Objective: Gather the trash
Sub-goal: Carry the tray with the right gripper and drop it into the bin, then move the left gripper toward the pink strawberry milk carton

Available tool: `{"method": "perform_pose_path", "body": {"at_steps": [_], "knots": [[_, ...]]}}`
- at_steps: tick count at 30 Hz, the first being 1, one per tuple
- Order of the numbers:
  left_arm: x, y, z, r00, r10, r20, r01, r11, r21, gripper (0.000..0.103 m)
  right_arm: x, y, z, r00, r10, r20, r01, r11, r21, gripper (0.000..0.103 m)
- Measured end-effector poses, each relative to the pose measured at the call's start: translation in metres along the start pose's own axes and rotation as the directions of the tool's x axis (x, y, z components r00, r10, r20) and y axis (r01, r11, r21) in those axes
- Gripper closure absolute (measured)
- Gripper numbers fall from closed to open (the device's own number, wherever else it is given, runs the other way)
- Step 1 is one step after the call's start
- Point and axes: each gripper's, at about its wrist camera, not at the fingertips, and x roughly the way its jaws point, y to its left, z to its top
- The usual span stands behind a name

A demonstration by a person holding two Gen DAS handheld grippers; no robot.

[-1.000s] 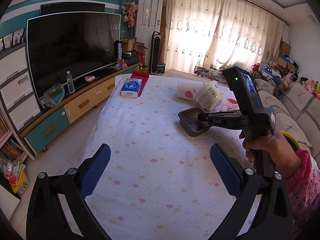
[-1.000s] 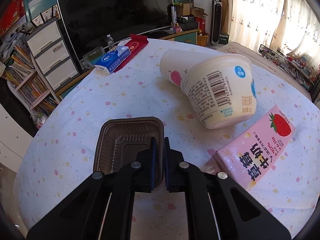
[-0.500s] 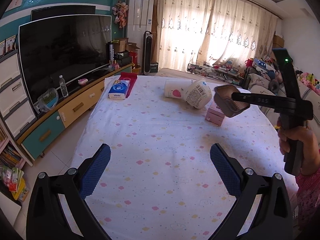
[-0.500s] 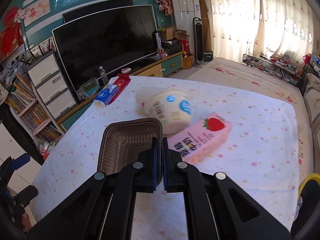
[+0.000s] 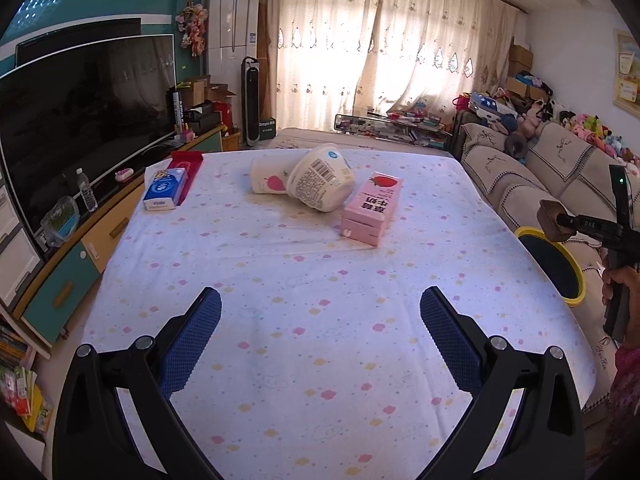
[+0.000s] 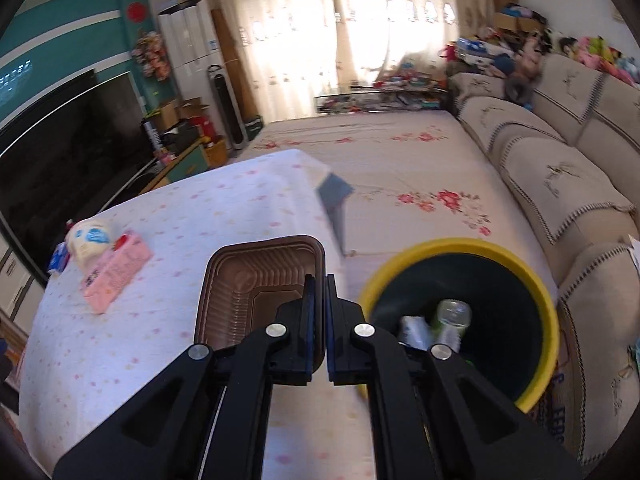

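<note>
2 grippers on you here, and they're doing very different things. Your left gripper [image 5: 320,344] sits low over the near end of the table [image 5: 320,392], its blue pads spread wide with nothing between them, just flowery tablecloth underneath.

Your right gripper [image 6: 319,320] is pinched nearly closed on the right-hand rim of the brown plastic tray [image 6: 256,300], one finger inside the wall and one outside. The tray is up in the air, off the table, hanging over the table's right edge and just left of the yellow-rimmed trash bin [image 6: 536,288]. Inside the bin you can see a clear bottle [image 6: 452,318] and some white piece of trash next to it, too blurry to say what. From the left wrist view the same tray [image 5: 554,220] shows as a small dark shape at the far right, above the bin [image 5: 576,280], with your right hand [image 5: 622,284] gripping the handle.

Further out on the table, 3 pieces are still lying around in a cluster: a pink strawberry milk carton [image 5: 372,210] flat on its side, a big white tub [image 5: 324,184] tipped over just left of it, and a white cup with a strawberry print [image 5: 268,176] lying behind the tub, touching it. Off to the far left edge there's a blue tissue pack [image 5: 166,190] beside a red box [image 5: 186,164].

Beyond the table, a TV [image 5: 80,120] runs along the left wall, a sofa [image 5: 560,160] along the right, and sunlit curtains [image 5: 384,48] at the back.
</note>
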Motion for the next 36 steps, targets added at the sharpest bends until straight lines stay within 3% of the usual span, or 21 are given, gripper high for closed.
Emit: {"method": "perform_pose_path", "body": {"at_steps": [5,9,13,14,27,36], "knots": [[0.016,-0.025,0.007,0.999,-0.035,-0.030,0.035,0.999,0.029,0.005,0.022,-0.056,-0.012,0.994,-0.105,-0.039,0.108,0.992,0.070,0.098],[0.026,-0.042,0.012,0.998,-0.047,-0.048,0.050,0.997,0.058,0.005,0.040,-0.075,-0.021,0.987,-0.142,-0.070,0.148,0.985,0.089,0.097],[0.036,-0.057,0.018,0.997,-0.056,-0.060,0.061,0.994,0.086,0.005,0.048,-0.086,-0.027,0.982,-0.178,-0.068,0.184,0.978,0.101,0.069],[0.038,-0.059,0.019,0.996,-0.056,-0.062,0.062,0.994,0.092,0.005,0.048,-0.087,-0.028,0.981,-0.186,-0.063,0.192,0.976,0.101,0.066],[0.108,-0.064,0.055,0.991,-0.078,-0.105,0.097,0.977,0.190,0.005,0.040,-0.080,-0.024,0.986,-0.165,-0.036,0.168,0.981,0.097,0.061],[0.162,-0.054,0.078,0.982,-0.087,-0.166,0.114,0.980,0.164,0.005,0.037,-0.072,-0.018,0.989,-0.145,-0.022,0.146,0.985,0.089,0.060]]}}
